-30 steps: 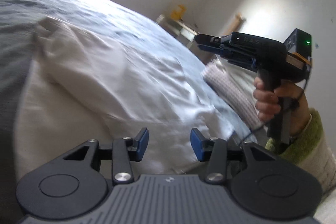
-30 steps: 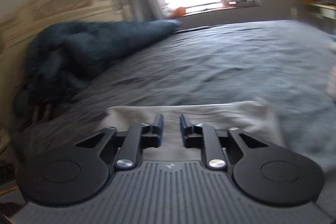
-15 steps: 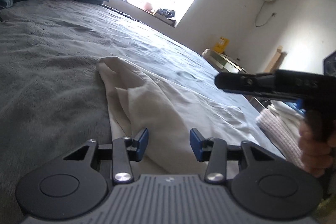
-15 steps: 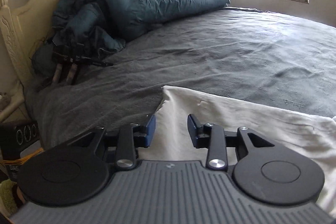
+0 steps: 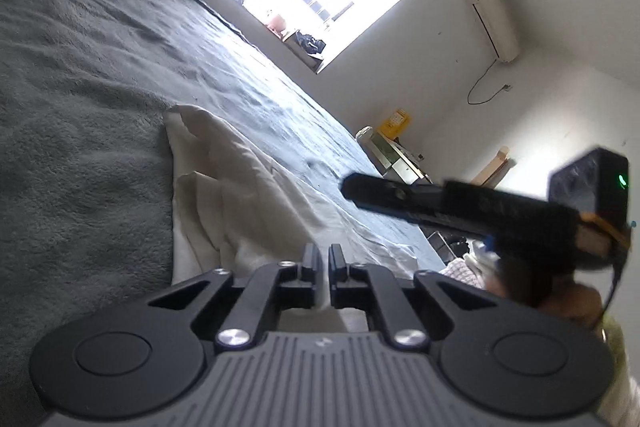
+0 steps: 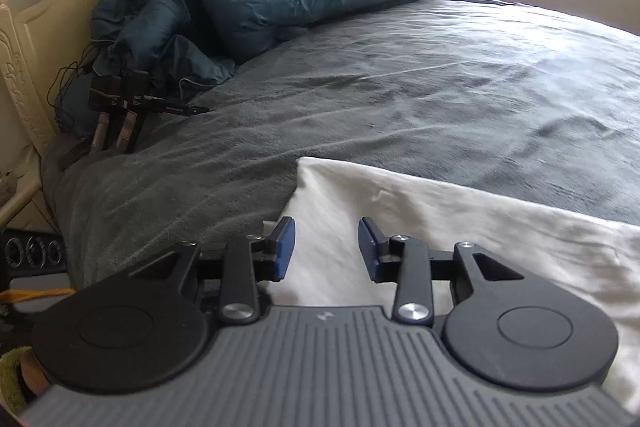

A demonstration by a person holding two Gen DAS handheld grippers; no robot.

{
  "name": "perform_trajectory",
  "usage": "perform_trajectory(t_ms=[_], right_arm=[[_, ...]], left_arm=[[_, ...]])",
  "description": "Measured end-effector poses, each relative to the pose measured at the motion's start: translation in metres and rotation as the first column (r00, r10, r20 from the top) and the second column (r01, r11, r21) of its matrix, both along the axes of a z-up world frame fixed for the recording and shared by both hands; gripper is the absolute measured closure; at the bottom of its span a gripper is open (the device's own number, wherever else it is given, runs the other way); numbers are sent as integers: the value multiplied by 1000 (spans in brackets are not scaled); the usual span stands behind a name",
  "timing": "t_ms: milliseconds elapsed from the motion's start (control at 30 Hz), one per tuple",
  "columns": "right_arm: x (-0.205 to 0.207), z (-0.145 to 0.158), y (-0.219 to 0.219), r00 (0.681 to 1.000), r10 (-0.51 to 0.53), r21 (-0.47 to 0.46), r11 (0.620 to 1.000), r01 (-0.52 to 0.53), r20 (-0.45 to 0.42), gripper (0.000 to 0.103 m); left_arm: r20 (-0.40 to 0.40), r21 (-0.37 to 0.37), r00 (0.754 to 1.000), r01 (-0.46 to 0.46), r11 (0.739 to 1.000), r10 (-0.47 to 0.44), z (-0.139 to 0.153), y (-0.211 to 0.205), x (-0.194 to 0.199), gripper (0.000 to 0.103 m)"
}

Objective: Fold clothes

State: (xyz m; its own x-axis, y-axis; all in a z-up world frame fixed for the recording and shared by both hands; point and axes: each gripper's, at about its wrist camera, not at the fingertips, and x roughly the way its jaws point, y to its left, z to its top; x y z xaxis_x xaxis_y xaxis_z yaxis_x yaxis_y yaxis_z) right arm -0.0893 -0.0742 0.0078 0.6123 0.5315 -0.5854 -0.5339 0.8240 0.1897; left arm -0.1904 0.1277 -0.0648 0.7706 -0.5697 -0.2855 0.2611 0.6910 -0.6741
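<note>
I'm on the grab-the-edge step now. The white garment (image 5: pixel 256 195) lies flat on the grey bedspread (image 5: pixel 80 131), its near edge right under both my tools. My left gripper (image 5: pixel 324 259) is closing: the jaws are almost together, and a sliver of white cloth shows in the thin gap between them. Whether the pads have truly bitten the fabric, I can't tell from here. My right gripper (image 6: pixel 326 247) hangs over the garment's corner (image 6: pixel 316 179), fingers (image 6: pixel 285 243) well apart, nothing between them but cloth lying below. From the left view I see that right tool (image 5: pixel 460 203) slightly blurred, reaching across above the fabric.

Next, I reckon, the right side needs to drop onto that corner edge and pinch it, matching the left. Then both lift together and carry the edge over to make the fold. The risk, as I judge it: a thin layer slipping out of the left pinch, or the right pinching bedspread along with garment.
</note>
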Motion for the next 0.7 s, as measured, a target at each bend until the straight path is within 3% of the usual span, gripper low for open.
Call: perform_trajectory(t_ms=[100,167,433,500,533,567,633,700], right_arm=[[12,0,14,999,46,-8,999,-46,-27,64],[18,-1,28,996,81,-41,996,-83,-47,54],[32,-17,73,990,123,-249,959,-138,-73,52],[34,-23,75,989,121,-269,953,-140,-88,62],[35,-26,75,988,122,-271,952,-143,-93,85],[35,-27,72,988,117,-258,956,-140,-101,96],[35,-24,64,989,106,-201,972,-124,-99,97],[34,-20,55,989,105,-131,984,-118,-99,98]], left_arm=[[-3,48,1000,-22,999,23,-3,2,-4,76],[-8,64,1000,-28,998,28,-6,5,-6,76],[15,101,999,-30,994,29,-11,10,-16,68],[19,105,1000,-23,994,21,-10,9,-14,61],[20,108,1000,-18,994,16,-9,9,-12,59],[22,111,1000,-12,994,10,-8,7,-10,55],[28,122,1000,-4,992,0,-4,2,-3,48],[26,138,1000,7,990,-10,-3,-3,4,48]])
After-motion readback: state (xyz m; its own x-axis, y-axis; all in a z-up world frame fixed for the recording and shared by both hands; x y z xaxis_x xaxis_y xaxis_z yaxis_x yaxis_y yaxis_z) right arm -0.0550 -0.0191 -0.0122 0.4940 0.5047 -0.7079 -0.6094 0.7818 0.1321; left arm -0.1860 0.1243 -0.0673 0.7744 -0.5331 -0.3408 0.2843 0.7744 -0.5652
